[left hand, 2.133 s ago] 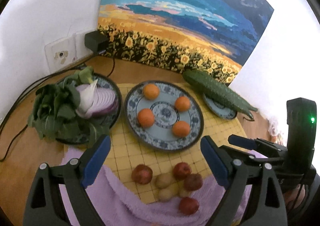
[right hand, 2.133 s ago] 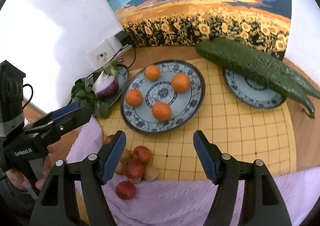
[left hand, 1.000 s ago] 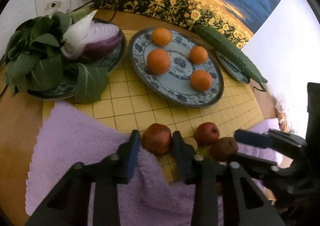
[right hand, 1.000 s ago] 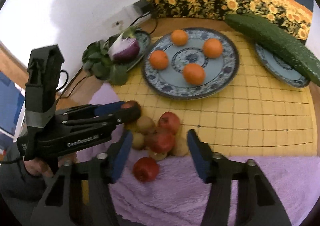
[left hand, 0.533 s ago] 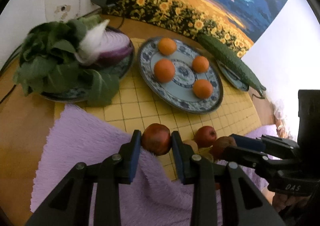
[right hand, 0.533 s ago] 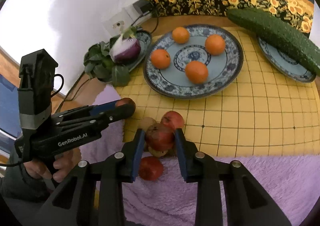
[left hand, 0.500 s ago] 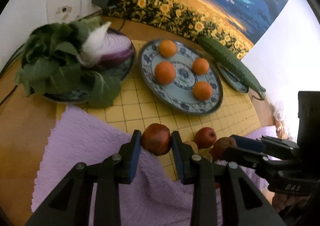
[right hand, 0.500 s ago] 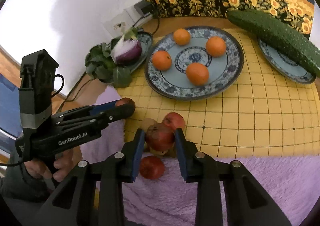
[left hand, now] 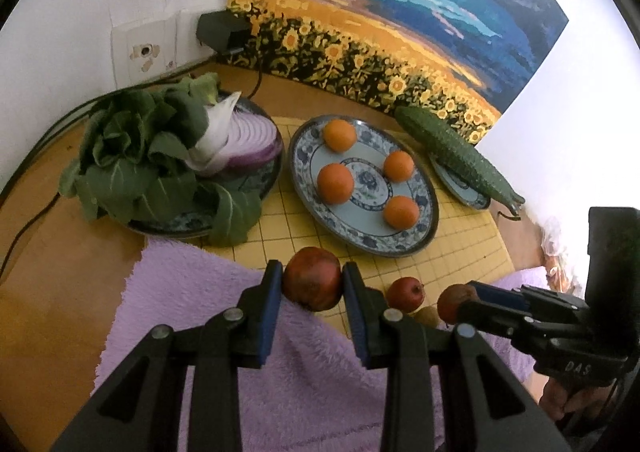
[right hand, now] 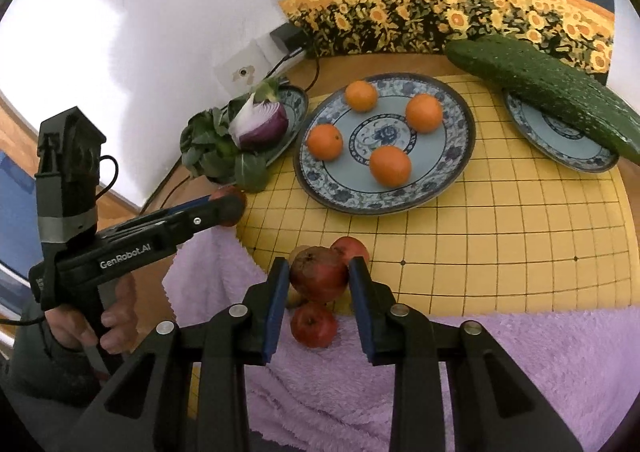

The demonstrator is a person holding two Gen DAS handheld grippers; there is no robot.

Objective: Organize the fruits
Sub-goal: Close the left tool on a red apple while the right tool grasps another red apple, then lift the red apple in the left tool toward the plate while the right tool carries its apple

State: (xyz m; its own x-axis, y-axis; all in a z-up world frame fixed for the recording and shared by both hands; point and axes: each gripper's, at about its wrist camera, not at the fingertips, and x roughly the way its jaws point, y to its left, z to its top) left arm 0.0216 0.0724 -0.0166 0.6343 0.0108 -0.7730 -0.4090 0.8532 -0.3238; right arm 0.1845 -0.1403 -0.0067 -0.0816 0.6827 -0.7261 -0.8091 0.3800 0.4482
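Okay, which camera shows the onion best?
The left wrist view: the onion sits close, its purple cut layers plain beside the greens. In the right wrist view it is farther off and smaller, still unblocked.

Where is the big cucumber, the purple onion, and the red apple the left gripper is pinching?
cucumber (right hand: 552,88), right wrist view, middle of its bumpy green body.
purple onion (left hand: 244,142), left wrist view, the striped cut face.
red apple (left hand: 313,278), left wrist view, middle of its skin between the two fingers.

Light: bright, probably daylight from the right.
Glare: white wall (left hand: 580,140) overexposed.
Edges: strong fisheye bending, black corners.
Focus: mostly sharp.
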